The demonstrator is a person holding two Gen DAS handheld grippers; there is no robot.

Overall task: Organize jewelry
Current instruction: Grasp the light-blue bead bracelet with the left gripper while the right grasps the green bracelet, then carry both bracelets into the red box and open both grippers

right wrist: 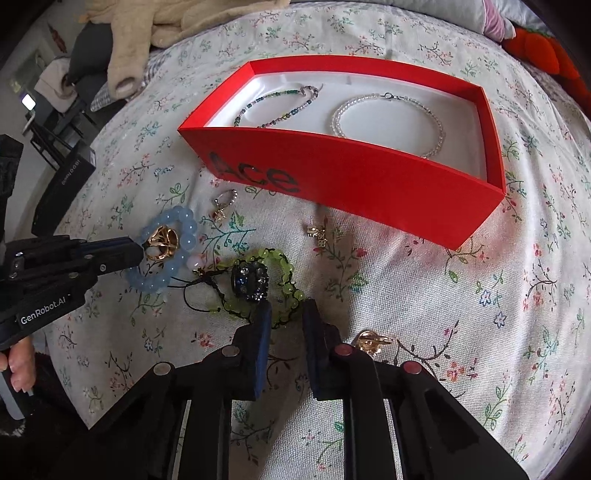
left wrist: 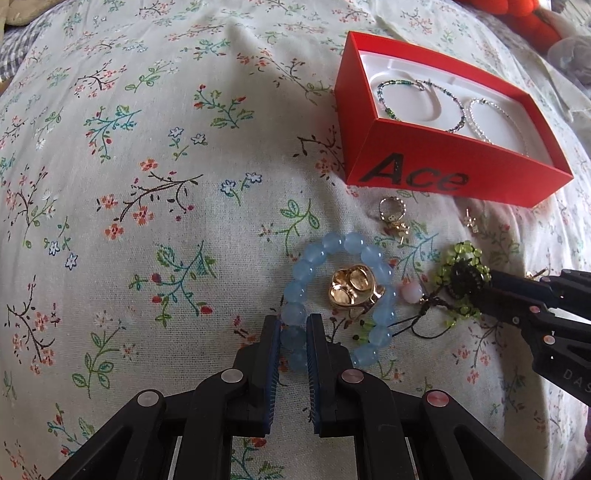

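Note:
A blue bead bracelet (left wrist: 314, 258) lies on the floral bedsheet with a gold ring (left wrist: 354, 291) inside its loop. My left gripper (left wrist: 294, 328) is shut on the bracelet's near beads; it also shows in the right wrist view (right wrist: 142, 251). A green bead bracelet (right wrist: 286, 280) with a dark beaded ring (right wrist: 249, 282) on it lies to the right. My right gripper (right wrist: 286, 314) straddles the green bracelet's near edge, jaws apart; it also shows in the left wrist view (left wrist: 487, 284). A red box (right wrist: 351, 177) holds two thin bracelets (right wrist: 388, 122).
A silver ring with a charm (right wrist: 225, 205), a small earring (right wrist: 317, 230) and a gold earring (right wrist: 369, 341) lie loose on the sheet. A beige plush (right wrist: 155, 29) and an orange plush (right wrist: 546, 55) sit at the bed's far edge. A black box (right wrist: 62, 192) stands left.

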